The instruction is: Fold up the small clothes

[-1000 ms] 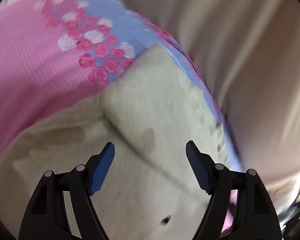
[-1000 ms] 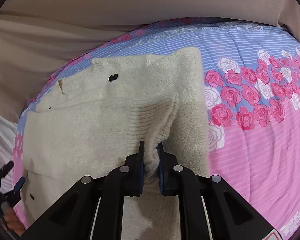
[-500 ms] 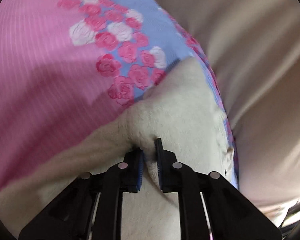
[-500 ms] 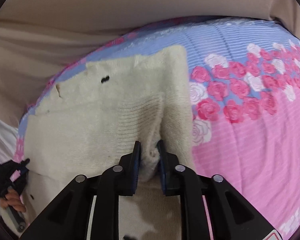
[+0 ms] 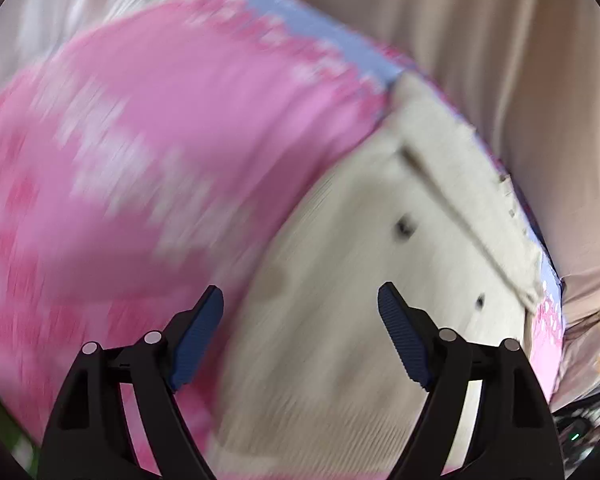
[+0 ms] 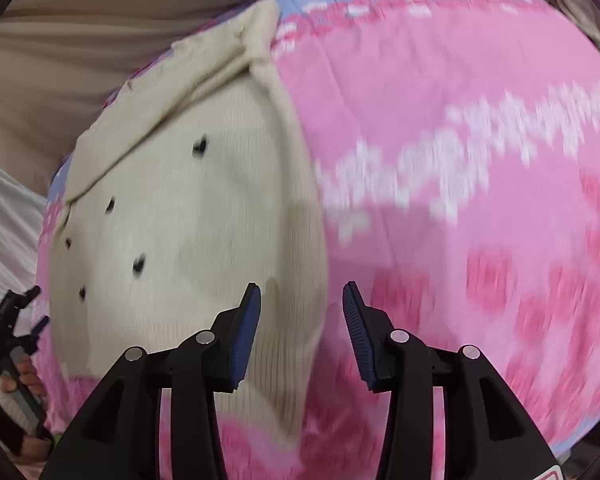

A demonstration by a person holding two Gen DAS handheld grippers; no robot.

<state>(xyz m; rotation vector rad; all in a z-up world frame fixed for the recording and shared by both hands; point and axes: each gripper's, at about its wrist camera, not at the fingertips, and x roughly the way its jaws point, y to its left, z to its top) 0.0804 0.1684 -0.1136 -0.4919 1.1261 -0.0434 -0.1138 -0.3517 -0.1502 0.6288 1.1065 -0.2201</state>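
Observation:
A small cream knit sweater [image 6: 188, 216] with black heart spots lies folded on a pink and blue flowered bed cover [image 6: 460, 120]. It also shows in the left wrist view [image 5: 380, 280]. My right gripper [image 6: 301, 332] is open and empty, above the sweater's right edge. My left gripper [image 5: 300, 340] is open and empty, above the sweater's left edge; it also appears at the left of the right wrist view [image 6: 8, 332]. The left wrist view is blurred by motion.
The bed cover [image 5: 160, 160] spreads wide to the left of the sweater in the left wrist view. Beige sheet or curtain folds [image 5: 520, 60] lie beyond the far edge of the cover. White fabric [image 6: 4, 220] lies at the left.
Both grippers let go of the sweater and opened. The sweater has been folded over, heart-spotted side now on top. Both grippers have pulled back from it.

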